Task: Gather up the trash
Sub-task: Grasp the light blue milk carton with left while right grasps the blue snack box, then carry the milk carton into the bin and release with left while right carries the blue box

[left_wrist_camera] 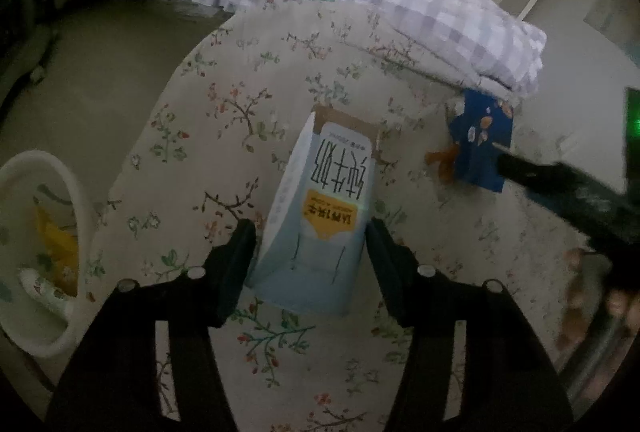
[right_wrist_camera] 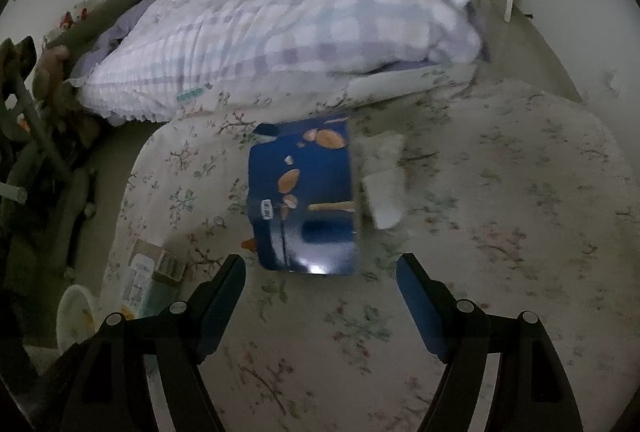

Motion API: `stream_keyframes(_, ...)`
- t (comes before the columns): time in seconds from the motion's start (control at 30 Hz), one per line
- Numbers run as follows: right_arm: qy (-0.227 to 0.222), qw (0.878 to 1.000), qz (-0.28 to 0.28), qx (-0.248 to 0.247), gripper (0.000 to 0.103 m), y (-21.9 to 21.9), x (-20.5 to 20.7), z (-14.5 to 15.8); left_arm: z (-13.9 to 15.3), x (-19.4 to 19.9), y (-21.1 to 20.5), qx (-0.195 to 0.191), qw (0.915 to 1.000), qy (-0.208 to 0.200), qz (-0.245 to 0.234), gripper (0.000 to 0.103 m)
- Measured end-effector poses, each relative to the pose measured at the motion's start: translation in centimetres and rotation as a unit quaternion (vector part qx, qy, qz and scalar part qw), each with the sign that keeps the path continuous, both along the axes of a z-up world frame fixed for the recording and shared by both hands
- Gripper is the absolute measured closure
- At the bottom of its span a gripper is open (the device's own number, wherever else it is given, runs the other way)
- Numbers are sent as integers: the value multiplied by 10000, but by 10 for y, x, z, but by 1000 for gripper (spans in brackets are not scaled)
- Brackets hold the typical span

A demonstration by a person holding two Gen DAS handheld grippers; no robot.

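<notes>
A pale blue milk carton [left_wrist_camera: 320,216] lies on the floral bedsheet [left_wrist_camera: 224,120]. My left gripper [left_wrist_camera: 312,244] is open with its fingers on either side of the carton's near end; I cannot tell whether they touch it. A dark blue snack packet [right_wrist_camera: 306,200] lies on the sheet ahead of my right gripper [right_wrist_camera: 320,272], which is open and empty just short of it. The packet also shows in the left wrist view [left_wrist_camera: 482,140]. Crumpled white tissues [right_wrist_camera: 382,184] lie beside the packet. The carton shows at the lower left of the right wrist view [right_wrist_camera: 148,272].
A white bin [left_wrist_camera: 36,256] with trash in it stands off the bed's left edge; it also shows in the right wrist view [right_wrist_camera: 74,316]. A checked pillow [right_wrist_camera: 280,32] lies across the bed's far side. An orange scrap [left_wrist_camera: 442,160] lies by the packet.
</notes>
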State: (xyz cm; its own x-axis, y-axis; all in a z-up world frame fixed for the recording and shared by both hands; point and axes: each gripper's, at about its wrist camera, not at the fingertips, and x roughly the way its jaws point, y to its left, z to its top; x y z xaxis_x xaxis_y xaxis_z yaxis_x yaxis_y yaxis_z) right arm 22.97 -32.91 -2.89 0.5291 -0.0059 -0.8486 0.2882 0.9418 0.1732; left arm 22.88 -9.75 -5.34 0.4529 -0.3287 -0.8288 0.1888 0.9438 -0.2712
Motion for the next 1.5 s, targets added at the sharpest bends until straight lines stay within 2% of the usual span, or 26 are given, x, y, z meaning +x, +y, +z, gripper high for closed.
stream_keyframes(0.03,54,10000,-10,-6,24,2,5,-5,3,-1,0,-1,10000,-42,-20,49)
stream_keyframes(0.3,131,9991,-66,-391,24,17,21,-24,8,-1,3,-4,10000,-87,-25,49)
stream_keyframes(0.43,75,9985,37,-542,31,19,22,-23,7,-1,6,19,9999,-104,-27,49)
stream_keyframes(0.67,-103,9990,100,-432,32,11,4,-1,16,-9,23,-24,9998,-203,5,49)
stream_keyframes(0.83,-203,9994,206,-164,32,14,-13,21,28,-22,41,-62,9994,-336,21,49)
stream_keyframes(1.03,-218,9984,511,-79,32,35,-34,41,45,-41,78,-125,9986,-501,140,49)
stream_keyframes(1.23,-183,9915,1251,-305,32,88,-48,51,54,-57,126,-102,9973,-622,374,49)
stream_keyframes(1.5,-71,9838,1787,-71,32,141,-53,47,55,-70,188,-79,9946,-631,821,49)
